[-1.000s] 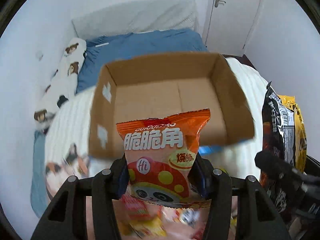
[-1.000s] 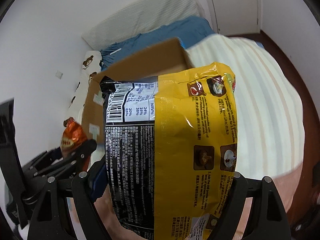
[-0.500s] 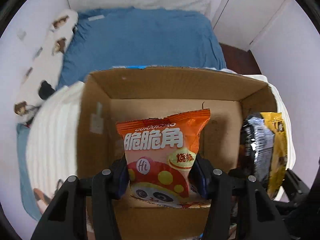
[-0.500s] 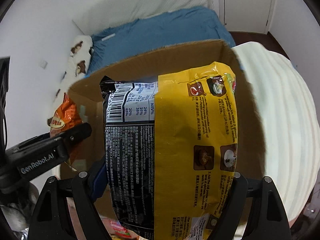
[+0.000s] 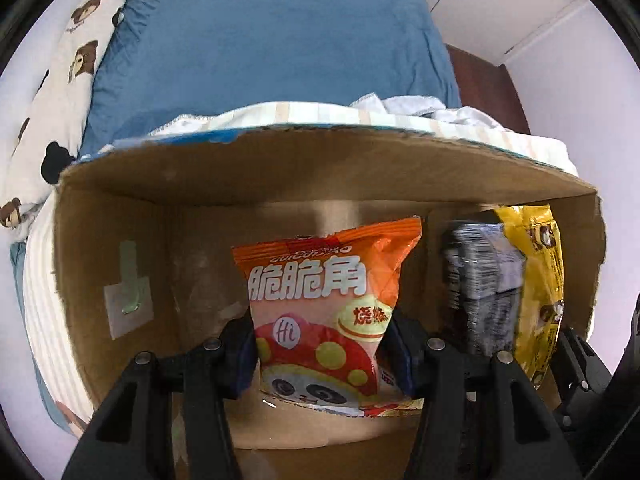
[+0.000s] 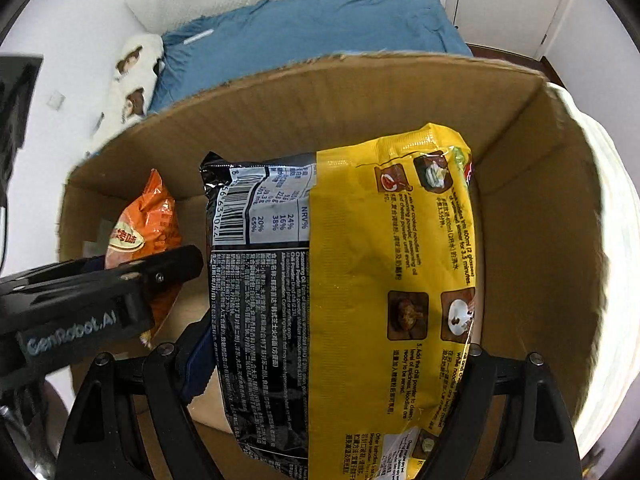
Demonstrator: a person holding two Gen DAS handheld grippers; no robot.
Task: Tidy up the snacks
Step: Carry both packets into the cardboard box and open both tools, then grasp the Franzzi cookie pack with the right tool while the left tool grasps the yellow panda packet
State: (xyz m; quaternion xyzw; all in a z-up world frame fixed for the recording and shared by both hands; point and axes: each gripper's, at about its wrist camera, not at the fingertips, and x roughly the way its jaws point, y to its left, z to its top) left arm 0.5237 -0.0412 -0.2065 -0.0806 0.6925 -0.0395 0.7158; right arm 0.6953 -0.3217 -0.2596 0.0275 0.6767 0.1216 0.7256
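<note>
Holding everything up is the bed (image 5: 256, 40), its blue cover soft enough that the cardboard box (image 5: 280, 168) is best filled from straight above. That box fills both wrist views, open-topped, so both arms reach down into it together. The yellow-and-black noodle pack (image 6: 360, 264), the biggest item, hangs upright toward 3 o'clock, pinched at its sides by the wide-spread right claw (image 6: 332, 364). The smaller orange snack bag (image 5: 324, 300) stands at centre, low over the floor; the left claw (image 5: 320, 348) has just been opening, its pads apparently touching the bag, likely to drop it.
</note>
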